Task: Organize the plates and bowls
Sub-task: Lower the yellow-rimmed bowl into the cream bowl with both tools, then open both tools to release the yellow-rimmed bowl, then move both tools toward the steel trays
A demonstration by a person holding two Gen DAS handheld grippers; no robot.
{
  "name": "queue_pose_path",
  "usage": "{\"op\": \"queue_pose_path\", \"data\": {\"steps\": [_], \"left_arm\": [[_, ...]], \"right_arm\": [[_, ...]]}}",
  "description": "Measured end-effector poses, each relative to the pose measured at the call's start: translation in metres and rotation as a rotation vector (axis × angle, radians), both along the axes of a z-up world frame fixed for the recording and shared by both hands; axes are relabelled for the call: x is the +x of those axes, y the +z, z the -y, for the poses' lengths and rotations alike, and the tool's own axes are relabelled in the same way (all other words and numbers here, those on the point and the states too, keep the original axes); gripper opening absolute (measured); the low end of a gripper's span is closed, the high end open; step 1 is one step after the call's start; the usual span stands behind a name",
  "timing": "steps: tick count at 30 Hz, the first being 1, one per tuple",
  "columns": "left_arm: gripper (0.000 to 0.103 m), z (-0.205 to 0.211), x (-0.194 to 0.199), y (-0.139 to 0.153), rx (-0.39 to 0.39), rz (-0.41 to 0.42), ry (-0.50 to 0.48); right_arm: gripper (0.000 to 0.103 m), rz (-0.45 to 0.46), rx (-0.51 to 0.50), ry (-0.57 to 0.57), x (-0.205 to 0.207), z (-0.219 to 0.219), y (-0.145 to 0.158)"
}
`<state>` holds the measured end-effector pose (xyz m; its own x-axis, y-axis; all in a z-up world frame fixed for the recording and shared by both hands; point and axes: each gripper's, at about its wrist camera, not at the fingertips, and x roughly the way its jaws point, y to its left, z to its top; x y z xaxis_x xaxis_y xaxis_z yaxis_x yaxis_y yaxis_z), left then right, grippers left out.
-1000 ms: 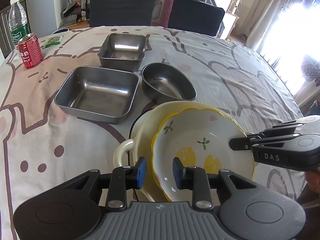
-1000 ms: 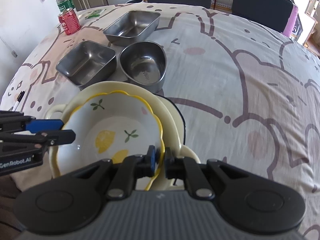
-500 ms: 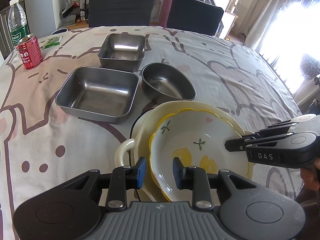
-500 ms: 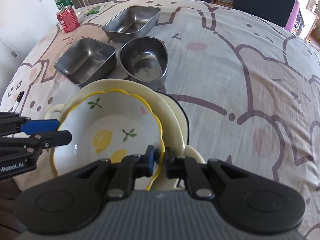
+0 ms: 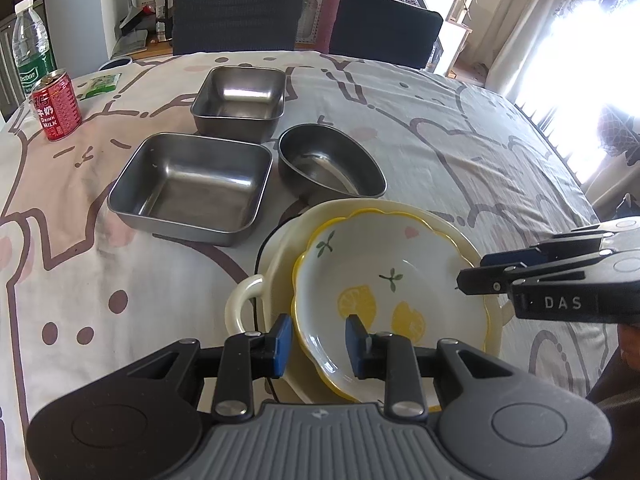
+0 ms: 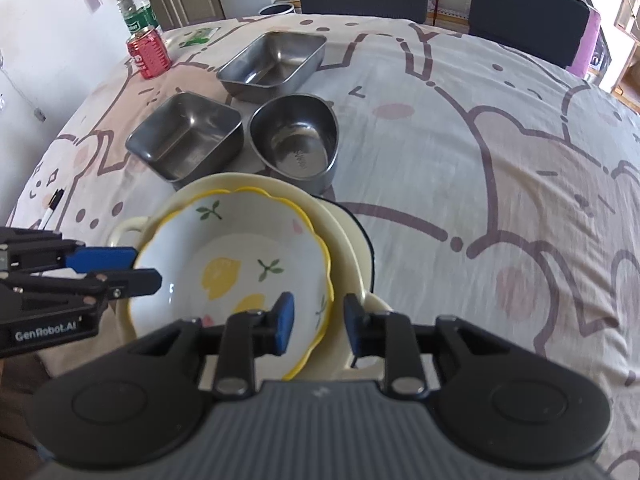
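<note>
Ceramic lemon bowl (image 6: 236, 264) seated in cream dish (image 6: 344, 240), near steel bowls (image 5: 192, 188). Back both grippers straight off the rim; avoid dragging the bowl. Right gripper (image 6: 318, 318): jaws opening, rim between pads, no longer pinched. Left gripper (image 5: 318, 340): part open, straddling opposite rim, not clamped

red milk can (image 5: 57, 106), water bottle (image 5: 33, 58), two dark chairs (image 5: 236, 16), marker pen (image 6: 52, 208)

I see brushed, dull metal trays (image 5: 188, 190), a glossy glazed ceramic bowl (image 5: 384, 280), and a soft matt cloth tablecloth (image 5: 460, 152).
</note>
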<state>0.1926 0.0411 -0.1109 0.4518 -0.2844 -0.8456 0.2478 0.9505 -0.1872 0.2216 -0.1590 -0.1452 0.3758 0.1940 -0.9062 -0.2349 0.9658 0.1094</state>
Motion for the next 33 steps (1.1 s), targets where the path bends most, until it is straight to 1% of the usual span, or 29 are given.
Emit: {"op": "queue_pose_path", "data": {"steps": [1,4,7,9,11,13,14,15,16,17,18,20,22,26,30,33], "left_arm": [[0.033,0.0,0.0,0.0,-0.002,-0.001,0.001],[0.042,-0.001,-0.001,0.004,-0.009,0.005,0.008],[0.052,-0.003,-0.003,0.012,-0.019,0.029,0.008],[0.059,-0.002,-0.005,0.02,-0.012,0.059,0.007],[0.076,-0.004,-0.006,0.028,-0.016,0.096,0.015],[0.085,-0.008,-0.007,0.036,-0.025,0.133,0.034],[0.089,-0.01,-0.007,0.04,-0.023,0.151,0.044],[0.092,-0.012,-0.006,0.044,-0.017,0.174,0.055],[0.098,-0.014,-0.006,0.048,-0.004,0.2,0.068],[0.1,-0.017,-0.005,0.051,0.013,0.226,0.083],[0.101,-0.02,-0.003,0.053,0.031,0.252,0.098],[0.102,-0.027,0.002,0.057,0.055,0.284,0.13],[0.103,-0.036,0.009,0.059,0.042,0.31,0.154],[0.103,-0.056,0.026,0.061,0.032,0.296,0.211],[0.103,-0.076,0.048,0.058,0.05,0.297,0.28],[0.103,-0.089,0.062,0.053,0.07,0.288,0.33]], "right_arm": [[0.035,0.004,0.004,-0.002,-0.001,0.001,0.002],[0.04,0.021,0.018,-0.004,-0.004,0.003,0.007],[0.051,0.058,0.051,-0.001,-0.01,0.006,0.019],[0.061,0.096,0.068,-0.003,-0.015,0.008,0.029],[0.066,0.137,0.088,-0.012,-0.018,0.011,0.039],[0.072,0.177,0.122,-0.023,-0.02,0.015,0.049],[0.077,0.193,0.136,-0.029,-0.019,0.018,0.052],[0.081,0.21,0.148,-0.036,-0.019,0.02,0.056],[0.083,0.228,0.158,-0.044,-0.019,0.021,0.059],[0.089,0.246,0.165,-0.053,-0.017,0.021,0.062],[0.096,0.268,0.172,-0.061,-0.015,0.022,0.064],[0.103,0.308,0.185,-0.076,-0.011,0.02,0.069],[0.103,0.313,0.2,-0.09,-0.005,0.017,0.07],[0.103,0.297,0.281,-0.122,0.015,0.008,0.069],[0.103,0.277,0.321,-0.136,0.037,-0.009,0.064],[0.103,0.227,0.348,-0.139,0.054,-0.025,0.057]]}}
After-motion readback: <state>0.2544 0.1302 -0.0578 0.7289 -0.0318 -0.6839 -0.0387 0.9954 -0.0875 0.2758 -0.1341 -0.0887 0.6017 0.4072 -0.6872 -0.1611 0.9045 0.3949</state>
